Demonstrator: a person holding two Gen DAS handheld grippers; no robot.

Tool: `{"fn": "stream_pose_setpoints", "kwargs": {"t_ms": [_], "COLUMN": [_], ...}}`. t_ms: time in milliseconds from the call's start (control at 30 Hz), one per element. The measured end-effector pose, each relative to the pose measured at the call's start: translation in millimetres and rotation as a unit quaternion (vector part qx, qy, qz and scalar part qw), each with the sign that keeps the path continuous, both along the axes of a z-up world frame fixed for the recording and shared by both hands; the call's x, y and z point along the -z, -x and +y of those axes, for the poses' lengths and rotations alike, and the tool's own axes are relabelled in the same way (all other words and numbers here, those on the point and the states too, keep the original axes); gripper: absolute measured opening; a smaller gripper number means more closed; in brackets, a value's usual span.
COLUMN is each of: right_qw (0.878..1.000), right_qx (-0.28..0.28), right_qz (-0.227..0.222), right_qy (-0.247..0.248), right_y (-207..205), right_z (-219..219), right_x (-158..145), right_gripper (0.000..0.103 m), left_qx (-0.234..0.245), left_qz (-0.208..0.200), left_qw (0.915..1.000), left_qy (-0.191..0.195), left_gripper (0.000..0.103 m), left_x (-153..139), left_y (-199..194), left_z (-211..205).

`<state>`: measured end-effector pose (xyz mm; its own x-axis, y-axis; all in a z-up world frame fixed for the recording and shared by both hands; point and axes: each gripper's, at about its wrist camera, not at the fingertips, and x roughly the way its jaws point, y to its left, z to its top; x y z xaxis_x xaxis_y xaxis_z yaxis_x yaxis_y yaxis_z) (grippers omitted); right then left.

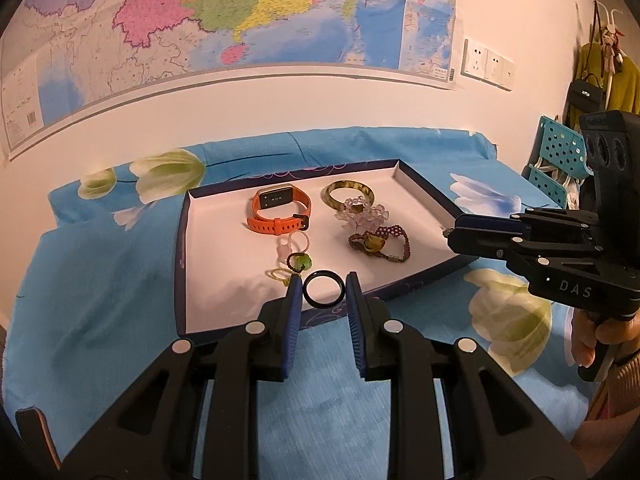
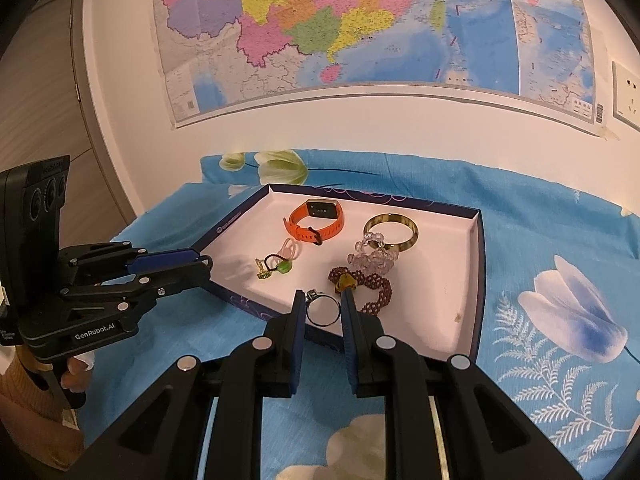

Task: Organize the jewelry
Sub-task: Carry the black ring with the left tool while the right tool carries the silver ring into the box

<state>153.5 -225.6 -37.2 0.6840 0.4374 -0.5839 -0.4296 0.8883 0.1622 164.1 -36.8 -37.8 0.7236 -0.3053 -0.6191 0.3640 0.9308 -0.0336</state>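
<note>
- Left wrist view: your left gripper point(image 1: 323, 286) has its blue pads nearly closed on a black ring point(image 1: 323, 286), pinched upright between the tips above the near edge of the tray point(image 1: 208, 280)
- Right wrist view: your right gripper point(image 2: 322, 307) stands just as narrow, clamped on a thin silver ring point(image 2: 322, 310) with a small setting at its top left, over the tray's near rim
- Inside the tray you see an orange watch point(image 1: 280, 210) at the back, an amber bangle point(image 1: 349, 196) beside it, a clear bead bracelet point(image 1: 366, 212) touching the bangle, a dark red beaded bracelet point(image 1: 380, 244) in front, and a green charm point(image 1: 300, 262) on a cord nearer your left gripper
- The tray rests on a blue floral sheet point(image 1: 100, 280) below a wall map point(image 1: 240, 12)
</note>
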Motion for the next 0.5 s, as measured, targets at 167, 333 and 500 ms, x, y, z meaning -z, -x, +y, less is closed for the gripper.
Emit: {"fn": "stream_pose_setpoints", "kwargs": {"t_ms": [167, 333, 500], "right_qw": [1.000, 1.000, 1.000], "right_qx": [-0.001, 0.000, 0.000], "right_qz": [0.000, 0.002, 0.003], "right_qy": [0.002, 0.004, 0.003], "right_y": [-4, -10, -15], "right_z": [1, 1, 2], "right_x": [1, 2, 1], "right_gripper": [0.016, 0.016, 0.016], "left_qx": [-0.003, -0.005, -0.005], "left_qz": [0.001, 0.003, 0.001], "left_qw": [1.0000, 1.0000, 1.0000], "left_qy": [0.000, 0.001, 0.001], "left_gripper": [0.023, 0.023, 0.023], "left_x": [0, 0, 0], "left_y": [-6, -13, -16], "left_z": [0, -1, -3]}}
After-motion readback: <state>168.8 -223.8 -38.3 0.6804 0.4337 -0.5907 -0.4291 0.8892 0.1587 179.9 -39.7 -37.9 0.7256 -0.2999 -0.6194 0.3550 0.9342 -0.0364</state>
